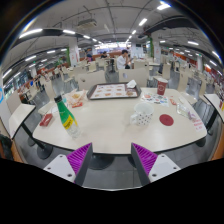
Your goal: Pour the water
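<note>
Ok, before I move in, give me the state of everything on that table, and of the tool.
tool: open, nothing between its fingers, short of the table.
green bottle: upright near the table's near edge, apart from the tool.
clear cup: upright, contents cannot be told.
red cup: upright at the far side.
tray: flat at the far edge, items on it.
two red discs: lying flat on the table.

Smooth, faintly glossy white table (pixel 110 122) surface; clear glossy plastic bottle (pixel 67 117) near its left edge; clear plastic cup (pixel 143 116) toward the right; matt magenta finger pads (pixel 79 158)
</note>
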Action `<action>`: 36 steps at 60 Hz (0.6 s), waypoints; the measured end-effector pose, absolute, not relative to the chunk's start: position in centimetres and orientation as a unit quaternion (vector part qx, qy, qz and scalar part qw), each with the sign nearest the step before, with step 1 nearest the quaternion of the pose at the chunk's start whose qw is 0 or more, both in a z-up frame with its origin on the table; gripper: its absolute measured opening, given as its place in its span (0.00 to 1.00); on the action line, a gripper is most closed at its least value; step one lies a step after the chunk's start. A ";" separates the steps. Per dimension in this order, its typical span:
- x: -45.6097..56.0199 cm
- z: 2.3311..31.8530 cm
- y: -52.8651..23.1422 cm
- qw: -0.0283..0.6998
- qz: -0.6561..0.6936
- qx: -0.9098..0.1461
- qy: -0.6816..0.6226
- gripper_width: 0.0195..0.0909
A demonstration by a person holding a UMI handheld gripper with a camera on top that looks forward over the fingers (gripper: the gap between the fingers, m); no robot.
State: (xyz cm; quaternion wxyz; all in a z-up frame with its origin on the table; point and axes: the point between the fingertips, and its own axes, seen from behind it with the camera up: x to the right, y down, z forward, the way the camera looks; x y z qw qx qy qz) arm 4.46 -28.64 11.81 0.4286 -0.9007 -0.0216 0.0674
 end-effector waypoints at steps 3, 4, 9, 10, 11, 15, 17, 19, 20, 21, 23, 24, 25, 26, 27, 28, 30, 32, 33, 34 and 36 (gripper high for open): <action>4.4 11.7 -29.0 0.425 0.069 -0.903 -0.016 0.83; 4.4 11.6 -29.1 0.425 0.071 -0.902 -0.017 0.82; 5.1 10.6 -28.1 0.432 0.072 -0.899 -0.023 0.83; 5.1 10.5 -28.0 0.431 0.071 -0.899 -0.023 0.82; 5.1 10.3 -27.9 0.431 0.069 -0.899 -0.024 0.83; 4.1 10.3 -27.7 0.435 0.067 -0.898 -0.027 0.83; 3.5 10.0 -27.4 0.438 0.069 -0.896 -0.031 0.83; 2.5 10.0 -27.3 0.443 0.071 -0.893 -0.036 0.83; 2.1 9.9 -27.0 0.446 0.073 -0.891 -0.039 0.83; 1.7 9.9 -27.0 0.449 0.075 -0.889 -0.041 0.83; 0.4 9.5 -26.5 0.452 0.076 -0.888 -0.045 0.83; -0.2 9.2 -26.3 0.453 0.077 -0.887 -0.046 0.83; -0.7 9.0 -26.1 0.454 0.077 -0.886 -0.048 0.82; -1.4 8.7 -25.9 0.456 0.078 -0.885 -0.051 0.83; -1.9 8.6 -25.9 0.458 0.079 -0.884 -0.054 0.83; -2.6 8.4 -25.6 0.461 0.079 -0.882 -0.057 0.83; -4.0 8.0 -24.9 0.468 0.079 -0.878 -0.059 0.83; -5.6 8.0 -24.3 0.478 0.083 -0.872 -0.063 0.83; -6.4 8.0 -23.9 0.485 0.088 -0.868 -0.066 0.83; -7.3 8.2 -23.6 0.492 0.093 -0.863 -0.069 0.83; -9.0 8.3 -22.8 0.504 0.100 -0.855 -0.074 0.83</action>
